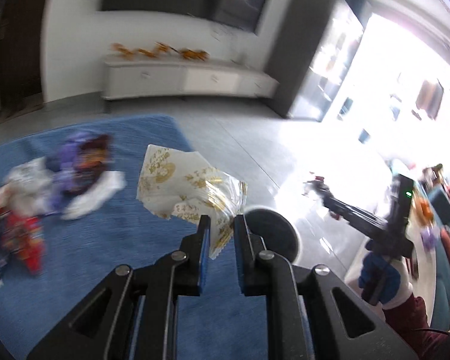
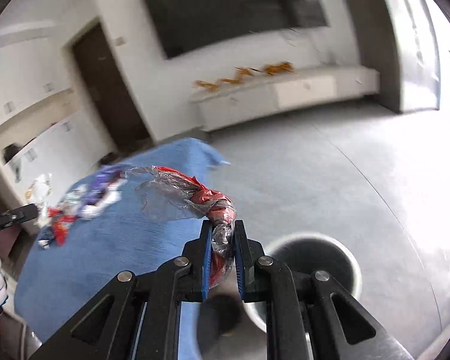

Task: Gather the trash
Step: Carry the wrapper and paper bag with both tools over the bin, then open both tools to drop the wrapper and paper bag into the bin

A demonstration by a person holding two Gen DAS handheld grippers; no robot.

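now both tongs carry trash toward the bin, so the step in hand looks like the drop-off. the left gripper (image 1: 222, 225) is pinching a white wrapper (image 1: 177, 186) with gold print; the wrapper sticks out from the tips toward 11 o'clock, above the blue cloth (image 1: 105, 240). the bin (image 1: 270, 234) shows just behind the right finger, at about 1 o'clock from the tips. the right gripper (image 2: 223, 231) is pinching a twisted red and clear wrapper (image 2: 195, 198), which curls toward 10 o'clock. here the bin (image 2: 315, 258) lies at 4 o'clock from the tips, near. the next move, i judge, calls for bringing each wrapper over the bin mouth and then spreading the jaws. more trash (image 1: 45, 186) lies on the cloth, at 9 o'clock in the left view.
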